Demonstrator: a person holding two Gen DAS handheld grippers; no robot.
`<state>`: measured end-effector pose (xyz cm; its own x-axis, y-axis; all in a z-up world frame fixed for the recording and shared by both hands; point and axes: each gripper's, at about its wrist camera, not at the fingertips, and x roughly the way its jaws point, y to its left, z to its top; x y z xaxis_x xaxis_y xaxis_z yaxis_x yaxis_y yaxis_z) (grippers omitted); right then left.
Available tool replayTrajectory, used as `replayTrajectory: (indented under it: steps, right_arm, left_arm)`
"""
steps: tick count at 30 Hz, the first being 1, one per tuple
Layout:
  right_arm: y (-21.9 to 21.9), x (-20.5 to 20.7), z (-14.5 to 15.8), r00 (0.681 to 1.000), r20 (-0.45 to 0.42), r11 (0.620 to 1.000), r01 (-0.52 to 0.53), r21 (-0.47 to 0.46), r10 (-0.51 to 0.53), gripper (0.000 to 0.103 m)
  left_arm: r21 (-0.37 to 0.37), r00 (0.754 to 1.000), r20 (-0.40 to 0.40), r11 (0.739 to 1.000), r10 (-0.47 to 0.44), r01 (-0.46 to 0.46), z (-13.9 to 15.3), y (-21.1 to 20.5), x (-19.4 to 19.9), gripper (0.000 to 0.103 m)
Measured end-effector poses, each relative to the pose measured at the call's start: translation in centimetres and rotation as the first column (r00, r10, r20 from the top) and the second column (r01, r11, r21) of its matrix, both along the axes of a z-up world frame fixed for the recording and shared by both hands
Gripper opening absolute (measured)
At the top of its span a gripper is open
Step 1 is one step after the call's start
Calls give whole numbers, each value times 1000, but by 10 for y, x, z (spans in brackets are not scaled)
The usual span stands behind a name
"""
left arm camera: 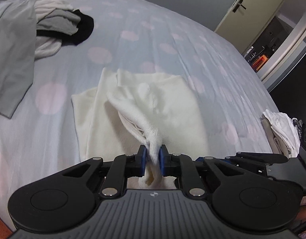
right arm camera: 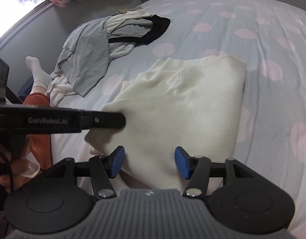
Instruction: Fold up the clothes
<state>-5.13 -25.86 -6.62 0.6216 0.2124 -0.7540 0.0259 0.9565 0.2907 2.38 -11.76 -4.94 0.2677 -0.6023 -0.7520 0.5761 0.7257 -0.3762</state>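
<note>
Left gripper (left arm camera: 153, 155) pinches cream garment (right arm camera: 182, 99) near edge, lifted; right gripper (right arm camera: 150, 162) open, hovering over same hem on bed (right arm camera: 272, 39).

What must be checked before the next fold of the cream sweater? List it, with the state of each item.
1. Left gripper shut on the cream sweater: ok, cloth is bunched between its jaws.
2. Right gripper ready to grasp: ok, jaws open above the sweater's near edge, holding nothing.
3. Sweater lying flat on the bed: not ok, the pinched part is lifted and creased.
4. Room on the bed beyond the sweater: ok, bare sheet there.
5. Pile of clothes apart from the sweater: ok, a gap shows.
6. Layers caught in the left jaws: cannot tell.
</note>
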Motion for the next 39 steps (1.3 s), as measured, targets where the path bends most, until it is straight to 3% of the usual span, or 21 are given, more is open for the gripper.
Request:
replayTrajectory:
  steps: [13, 19, 24, 27, 34, 39]
  right_arm:
    - [5, -6, -3, 1000, -12, 998, -27, -64, 26, 63]
    - [0, -10, -10, 999, -39, 997, -10, -71, 7, 63]
    - [-3, -12, -15, 998, -63, 997, 3, -72, -7, 64]
    - [-7, -14, -16, 997, -76, 997, 12, -74, -17, 64]
    - [-6, -17, -24, 993, -119, 992, -9, -125, -6, 64]
    - [0, -19, -33, 987, -157, 985, -48, -166, 22, 64]
  left_arm:
    - [-57, 996, 15, 995, 87, -86, 15, 31, 15, 10]
    - [-45, 989, -63, 989, 136, -139, -5, 54, 24, 10]
    - [16, 982, -84, 986, 168, -167, -35, 63, 28, 10]
    - [3, 977, -140, 986, 163, -164, -49, 68, 31, 11]
    - [-50, 970, -177, 982, 169, -180, -45, 78, 32, 18]
    - [-42, 974, -180, 988, 138, -148, -40, 78, 29, 23]
